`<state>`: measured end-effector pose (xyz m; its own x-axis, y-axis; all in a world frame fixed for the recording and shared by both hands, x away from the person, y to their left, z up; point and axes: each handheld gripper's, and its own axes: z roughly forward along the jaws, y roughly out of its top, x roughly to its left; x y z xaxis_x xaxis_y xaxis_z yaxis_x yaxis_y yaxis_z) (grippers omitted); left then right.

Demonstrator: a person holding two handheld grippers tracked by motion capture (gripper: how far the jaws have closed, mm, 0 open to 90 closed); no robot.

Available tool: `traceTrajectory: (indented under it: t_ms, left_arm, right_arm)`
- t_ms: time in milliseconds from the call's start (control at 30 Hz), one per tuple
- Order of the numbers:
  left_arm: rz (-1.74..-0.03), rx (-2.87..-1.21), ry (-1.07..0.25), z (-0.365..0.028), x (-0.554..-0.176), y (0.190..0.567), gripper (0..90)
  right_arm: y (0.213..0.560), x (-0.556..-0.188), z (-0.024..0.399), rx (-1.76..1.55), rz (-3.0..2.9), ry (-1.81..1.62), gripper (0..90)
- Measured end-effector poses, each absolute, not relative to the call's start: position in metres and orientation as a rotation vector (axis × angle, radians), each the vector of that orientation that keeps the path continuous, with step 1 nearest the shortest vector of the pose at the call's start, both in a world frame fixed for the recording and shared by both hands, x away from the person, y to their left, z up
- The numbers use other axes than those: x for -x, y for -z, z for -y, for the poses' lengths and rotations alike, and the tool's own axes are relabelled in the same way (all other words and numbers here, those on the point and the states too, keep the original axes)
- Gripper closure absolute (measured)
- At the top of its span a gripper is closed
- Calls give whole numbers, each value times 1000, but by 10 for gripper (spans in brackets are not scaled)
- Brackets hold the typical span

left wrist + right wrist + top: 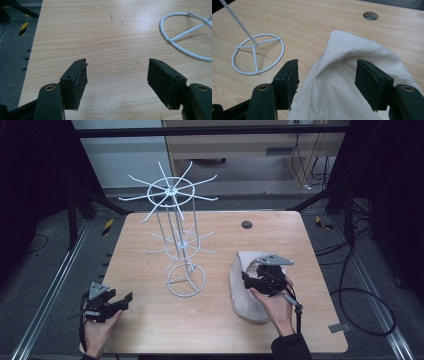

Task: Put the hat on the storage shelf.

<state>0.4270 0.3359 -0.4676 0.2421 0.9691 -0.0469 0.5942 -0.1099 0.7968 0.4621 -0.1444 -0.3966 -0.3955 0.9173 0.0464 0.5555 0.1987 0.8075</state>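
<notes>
A cream cloth bag [241,292] lies crumpled on the right half of the wooden table [150,325]. My right gripper [250,279] hovers low over it, held by a hand. In the right gripper view its jaws straddle a raised fold of the cloth [352,50]; the pads stand apart from the fabric, so the gripper [327,72] is open. A white wire rack [177,220] with radiating hooks stands at the table's middle on a ring base [253,47]. My left gripper [124,301] rests near the front left corner, open [117,75] over bare wood.
A round cable hole [246,224] sits in the table behind the cloth. The rack's base ring [172,43] lies to the right of my left gripper. The table's left edge drops to grey floor with a metal rail [50,290]. Cables lie on the floor at the right.
</notes>
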Motion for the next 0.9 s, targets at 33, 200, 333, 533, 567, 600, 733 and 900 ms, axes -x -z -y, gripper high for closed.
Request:
traceTrajectory:
  t_ms: [33, 200, 333, 533, 567, 600, 733, 900]
  left_arm:
    - [-1436, -1800, -664, -336, -427, 468, 320]
    - [-1431, -1800, -660, -336, -428, 467, 320]
    - [-1423, -1804, -657, -333, -431, 467, 320]
    - [-1418, -1810, -655, -332, -433, 467, 319]
    - [-1419, -1808, -655, -332, -433, 467, 319]
    - [-1420, -1807, -656, -332, -432, 467, 319]
    - [-1426, -1801, -656, -333, -432, 467, 319]
    - [-1423, -1807, -657, -333, -432, 467, 319]
  right_arm:
    - [397, -463, 144, -1367, -2031, -1070, 354]
    - [401, -468, 140, -1388, -2024, -1077, 354]
    - [406, -472, 136, -1403, -2029, -1052, 356]
    - [414, -479, 131, -1416, -2050, -1017, 362]
    - [416, -480, 130, -1417, -2055, -1014, 363]
    - [417, -481, 129, -1419, -2060, -1007, 366]
    - [423, -485, 125, -1425, -2072, -956, 378]
    - [427, -489, 122, -1442, -2082, -909, 400]
